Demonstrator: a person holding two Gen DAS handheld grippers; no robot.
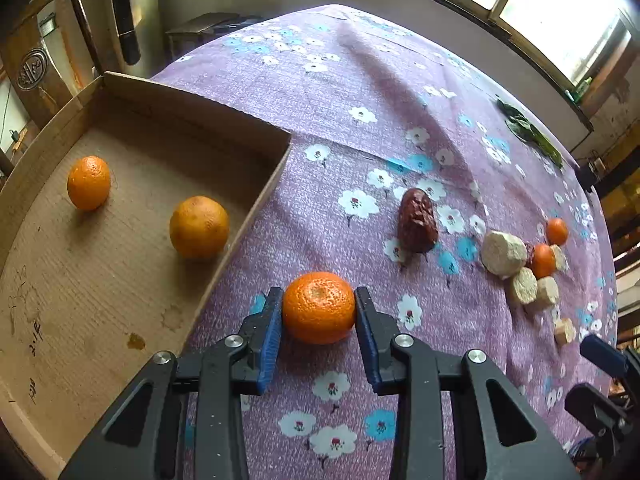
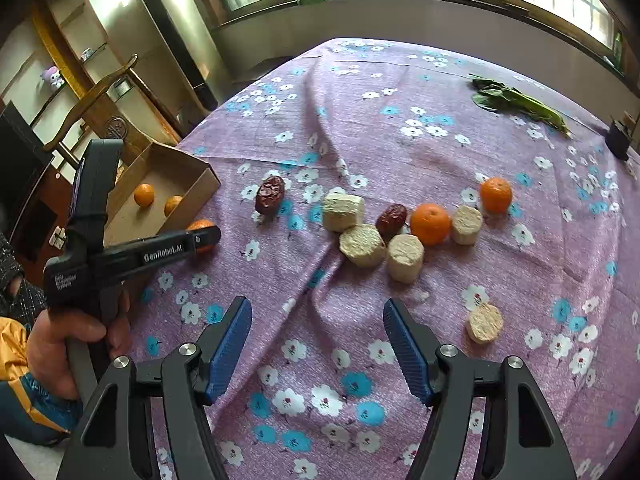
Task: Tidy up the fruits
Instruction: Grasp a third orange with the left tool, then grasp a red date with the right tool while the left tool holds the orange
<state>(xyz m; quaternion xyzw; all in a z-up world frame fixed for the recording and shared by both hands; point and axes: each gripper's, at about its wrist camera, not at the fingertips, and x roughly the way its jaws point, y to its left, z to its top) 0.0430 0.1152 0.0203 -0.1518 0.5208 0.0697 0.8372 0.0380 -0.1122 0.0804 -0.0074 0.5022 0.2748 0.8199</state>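
While the cardboard box (image 1: pixel 192 116) held two mandarins (image 1: pixel 89 182), your left gripper (image 1: pixel 319 309) pinched a third mandarin (image 1: pixel 319 307) on the tablecloth (image 1: pixel 344 92). Your right gripper (image 2: pixel 317 346) hung spread wide, touching nothing.

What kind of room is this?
Probably a room in someone's home: a table with a flowered tablecloth, a carved wooden chair, and a plush toy on a shelf.

In the right wrist view, the clamped tangerine (image 2: pixel 201 225) is mostly covered by the left gripper (image 2: pixel 208 236), only its top showing. In the left wrist view, the cardboard box (image 1: pixel 192 108) is cut off at the frame's left, and a second date (image 1: pixel 530 250) is largely hidden behind a pale chunk (image 1: pixel 503 254).
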